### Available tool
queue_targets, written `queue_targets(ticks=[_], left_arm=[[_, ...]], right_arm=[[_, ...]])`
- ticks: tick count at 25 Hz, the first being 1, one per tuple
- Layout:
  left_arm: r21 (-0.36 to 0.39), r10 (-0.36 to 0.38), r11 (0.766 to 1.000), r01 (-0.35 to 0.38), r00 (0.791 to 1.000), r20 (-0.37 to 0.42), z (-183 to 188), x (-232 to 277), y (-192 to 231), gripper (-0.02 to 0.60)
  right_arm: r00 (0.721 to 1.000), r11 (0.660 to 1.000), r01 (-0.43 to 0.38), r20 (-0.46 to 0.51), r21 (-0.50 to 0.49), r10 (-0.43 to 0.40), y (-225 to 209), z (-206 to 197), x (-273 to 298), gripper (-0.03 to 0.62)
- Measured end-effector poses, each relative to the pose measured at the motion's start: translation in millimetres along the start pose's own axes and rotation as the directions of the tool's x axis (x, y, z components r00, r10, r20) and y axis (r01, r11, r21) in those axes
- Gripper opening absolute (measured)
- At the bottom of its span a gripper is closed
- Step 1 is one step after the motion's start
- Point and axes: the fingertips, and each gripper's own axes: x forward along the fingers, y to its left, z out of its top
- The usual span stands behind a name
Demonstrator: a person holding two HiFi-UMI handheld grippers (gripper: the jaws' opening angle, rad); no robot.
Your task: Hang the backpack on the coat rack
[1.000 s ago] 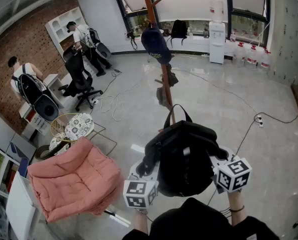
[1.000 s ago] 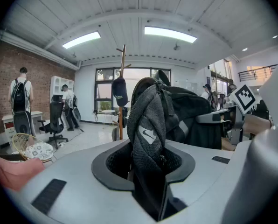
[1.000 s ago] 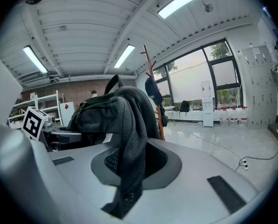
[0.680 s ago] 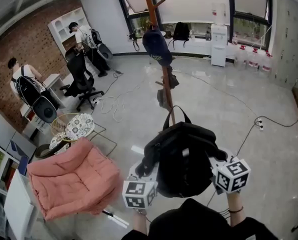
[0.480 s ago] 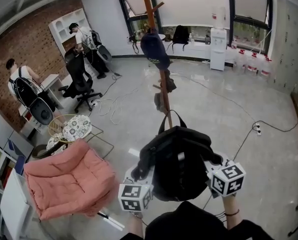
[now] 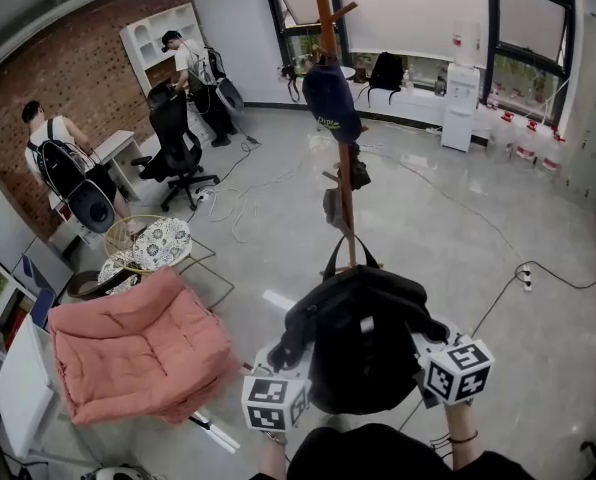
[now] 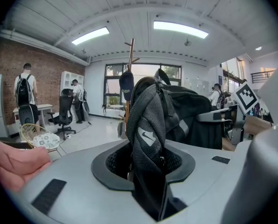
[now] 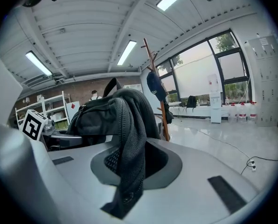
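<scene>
Backpack, where: the black backpack (image 6: 363,338) hangs between my two grippers, clear of the floor and close in front of me. It is just short of the wooden coat rack (image 6: 343,183) and on no peg yet.
Left gripper: my left gripper (image 7: 146,169) is clamped on a thick fold of the mesh shoulder strap (image 7: 146,125). The jaws stand partly apart around that bulk.
Right gripper: my right gripper (image 8: 125,176) is pinched nearly together on the other strap (image 8: 127,129). This fold is thinner, and its tail droops past the pads.
Feel, my guess: soft and floppy. The body sags and bulges between the two holds, so probably moderate weight rather than empty-light. Nothing fragile about it.
Grip surface: the open mesh weave should bite well in the pads. I'd expect little slip, though a strap may creep if the bag swings.
Where to hook: the top carry loop (image 6: 351,251) stands up on the far side, toward the pole. Lifting by the straps leaves that loop free to drop over a peg.
Rack state: a dark cap (image 6: 330,98) fills one high peg, and a small dark item (image 6: 359,173) sits lower on the pole. The upper peg (image 6: 344,11) looks bare.
Unknown: the rack's base is hidden behind the bag, so I cannot judge how steady it is.
</scene>
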Motion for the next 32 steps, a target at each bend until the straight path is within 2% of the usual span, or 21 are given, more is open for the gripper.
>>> queue_targets(ticks=[5, 11, 21, 32], left_arm=[[-0.018, -0.005, 1.000, 0.004, 1.000, -0.029, -4.0, 27.4, 19.6, 0.143], [-0.019, -0.055, 0.998, 0.054, 0.997, -0.056, -0.3, 83.6, 53.8, 0.143], [0.010, -0.152, 0.988, 0.153, 0.985, -0.078, 32.4, 169.0, 126.0, 0.141], [0.065, -0.231, 0.969, 0.238, 0.968, -0.102, 54.4, 246.7, 175.1, 0.141]], right_arm=[[1.000, 1.000, 0.006, -0.025, 0.026, -0.006, -9.1, -4.3, 32.2, 0.044], [0.998, 0.997, 0.053, -0.046, 0.052, -0.051, -30.7, 0.3, 88.3, 0.044], [0.990, 0.985, 0.144, -0.029, 0.098, -0.141, -49.3, 32.4, 178.8, 0.044], [0.975, 0.966, 0.221, 0.001, 0.132, -0.223, -73.6, 45.7, 247.4, 0.044]])
